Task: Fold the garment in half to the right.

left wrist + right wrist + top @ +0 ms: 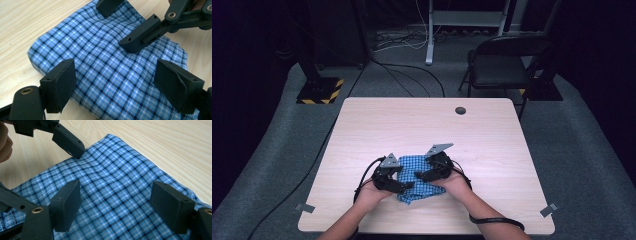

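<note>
A folded blue checked cloth (pixel 416 171) lies on the wooden table (pixel 427 125), near its front edge. My left gripper (pixel 404 186) hovers over the cloth's left side, and its jaws stand wide apart just above the fabric (pixel 105 65) with nothing pinched. My right gripper (pixel 424 176) is at the cloth's right side, open too, with its pads above the fabric (pixel 115 180). The two grippers face each other closely. In the left gripper view the right gripper (pixel 122 23) reaches in from the upper right. One of the left gripper's fingers (pixel 68 142) touches the cloth's far edge in the right gripper view.
A round cable hole (pixel 460 110) sits near the table's far edge. Behind the table stand a black chair (pixel 504 62), a stand base with yellow-black stripes (pixel 319 90) and floor cables (pixel 412 70). Tape marks (pixel 549 210) flag the front corners.
</note>
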Demonstrator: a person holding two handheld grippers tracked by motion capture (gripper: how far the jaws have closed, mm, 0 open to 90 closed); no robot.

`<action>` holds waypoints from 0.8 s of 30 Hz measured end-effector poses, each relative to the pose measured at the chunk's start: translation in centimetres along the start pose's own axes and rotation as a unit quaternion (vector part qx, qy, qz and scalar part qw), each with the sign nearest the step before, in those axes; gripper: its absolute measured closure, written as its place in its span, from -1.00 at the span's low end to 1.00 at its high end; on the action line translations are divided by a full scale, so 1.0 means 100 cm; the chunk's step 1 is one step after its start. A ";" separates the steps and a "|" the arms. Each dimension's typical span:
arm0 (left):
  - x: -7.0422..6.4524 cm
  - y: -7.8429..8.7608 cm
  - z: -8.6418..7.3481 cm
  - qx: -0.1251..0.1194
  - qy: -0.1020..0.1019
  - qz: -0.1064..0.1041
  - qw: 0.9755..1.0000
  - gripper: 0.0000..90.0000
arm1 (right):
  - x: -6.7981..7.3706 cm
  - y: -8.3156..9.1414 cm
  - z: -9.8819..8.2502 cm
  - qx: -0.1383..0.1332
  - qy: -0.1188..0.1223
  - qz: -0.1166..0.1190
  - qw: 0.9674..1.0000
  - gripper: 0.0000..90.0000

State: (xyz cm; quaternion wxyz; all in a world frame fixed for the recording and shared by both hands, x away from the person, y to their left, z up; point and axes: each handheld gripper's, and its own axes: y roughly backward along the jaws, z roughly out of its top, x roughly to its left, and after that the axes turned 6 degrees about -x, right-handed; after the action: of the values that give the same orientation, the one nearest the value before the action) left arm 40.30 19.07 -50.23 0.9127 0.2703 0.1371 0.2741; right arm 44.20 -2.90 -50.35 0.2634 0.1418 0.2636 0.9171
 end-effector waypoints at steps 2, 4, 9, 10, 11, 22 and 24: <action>0.000 -0.001 -0.001 -0.001 0.002 -0.002 1.000 -0.61 | 0.000 0.000 -0.001 -0.001 -0.003 0.000 1.000 -0.48; 0.001 -0.002 -0.001 -0.002 0.003 -0.003 1.000 -0.61 | -0.002 0.000 -0.003 -0.002 -0.006 0.001 1.000 -0.48; 0.001 -0.004 0.000 -0.001 0.004 -0.006 1.000 -0.61 | -0.002 0.001 -0.004 -0.003 -0.007 -0.002 1.000 -0.47; 0.001 -0.004 0.000 0.001 0.003 -0.006 1.000 -0.61 | -0.002 0.001 -0.004 -0.003 -0.007 -0.003 1.000 -0.47; 0.001 -0.004 0.001 0.002 0.003 -0.007 1.000 -0.61 | -0.001 0.002 -0.004 -0.003 -0.008 -0.005 1.000 -0.47; 0.003 0.000 0.007 -0.005 0.002 -0.009 1.000 -0.62 | 0.005 0.021 0.001 -0.030 -0.006 -0.008 1.000 -0.55; 0.004 0.001 0.008 -0.009 0.007 -0.010 1.000 -0.62 | 0.002 0.022 0.001 -0.027 -0.007 -0.014 1.000 -0.55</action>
State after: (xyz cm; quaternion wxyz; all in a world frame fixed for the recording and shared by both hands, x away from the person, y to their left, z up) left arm 40.85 19.04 -49.58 0.9169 0.2589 0.1437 0.2676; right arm 43.17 -4.40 -49.03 0.2813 0.1371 0.2388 0.9193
